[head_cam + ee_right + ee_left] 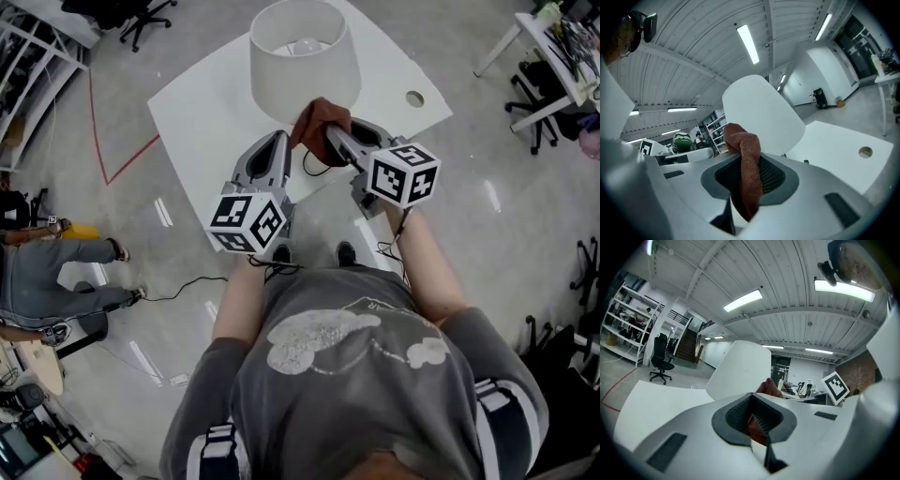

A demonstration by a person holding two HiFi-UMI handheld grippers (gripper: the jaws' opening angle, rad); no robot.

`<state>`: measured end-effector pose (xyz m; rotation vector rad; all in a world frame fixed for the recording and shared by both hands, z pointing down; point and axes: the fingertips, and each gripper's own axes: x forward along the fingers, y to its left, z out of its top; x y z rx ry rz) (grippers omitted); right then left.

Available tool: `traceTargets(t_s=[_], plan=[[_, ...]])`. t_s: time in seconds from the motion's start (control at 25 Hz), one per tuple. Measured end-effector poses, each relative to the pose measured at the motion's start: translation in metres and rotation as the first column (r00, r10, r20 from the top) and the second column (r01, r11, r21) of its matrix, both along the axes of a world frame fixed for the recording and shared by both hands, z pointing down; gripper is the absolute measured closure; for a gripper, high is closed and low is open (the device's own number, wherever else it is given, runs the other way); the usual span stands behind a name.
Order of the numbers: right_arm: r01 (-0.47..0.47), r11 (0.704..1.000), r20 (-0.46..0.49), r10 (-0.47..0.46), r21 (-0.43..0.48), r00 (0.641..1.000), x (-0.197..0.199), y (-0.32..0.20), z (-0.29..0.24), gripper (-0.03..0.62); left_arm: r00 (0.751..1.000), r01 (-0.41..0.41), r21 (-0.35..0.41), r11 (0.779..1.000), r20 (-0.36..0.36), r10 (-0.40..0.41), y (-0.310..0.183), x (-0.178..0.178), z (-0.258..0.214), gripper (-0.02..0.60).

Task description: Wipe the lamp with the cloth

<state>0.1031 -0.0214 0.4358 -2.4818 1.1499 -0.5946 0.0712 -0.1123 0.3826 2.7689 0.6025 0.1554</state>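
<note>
A lamp with a white shade stands on the white table. A brown cloth is bunched just in front of the shade's near side. My right gripper is shut on the cloth, which hangs out of its jaws with the shade close behind. My left gripper sits beside it on the left, jaws closed, with a strip of the cloth showing between its pads. The cloth's top pokes above them in front of the shade.
A round hole is in the table's right corner. A black cable hangs at the table's near edge. Office chairs, a second table, a shelf and a seated person surround the table.
</note>
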Motion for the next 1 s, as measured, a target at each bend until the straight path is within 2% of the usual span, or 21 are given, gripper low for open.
traceTargets(t_s=[0.28,0.52,0.72,1.0], plan=[[0.053,0.998,0.010,-0.053,-0.021,0.999,-0.004,0.010,0.008,0.503,0.998,0.062,0.002,0.998,0.016,-0.062,0.005,-0.008,0.007,0.574],[0.059,0.998,-0.014,-0.059,-0.019,0.998,-0.014,0.016,-0.004,0.503,0.995,0.095,-0.008,0.995,-0.014,-0.095,0.000,-0.019,-0.007,0.574],[0.048,0.999,-0.018,-0.048,-0.011,0.999,-0.020,0.020,-0.008,0.503,0.996,0.070,-0.011,0.997,-0.053,-0.070,0.002,-0.018,-0.022,0.574],[-0.011,1.000,-0.106,0.012,0.007,0.994,-0.018,0.019,-0.060,0.503,0.992,0.006,-0.003,1.000,-0.126,-0.006,-0.004,-0.012,-0.060,0.574]])
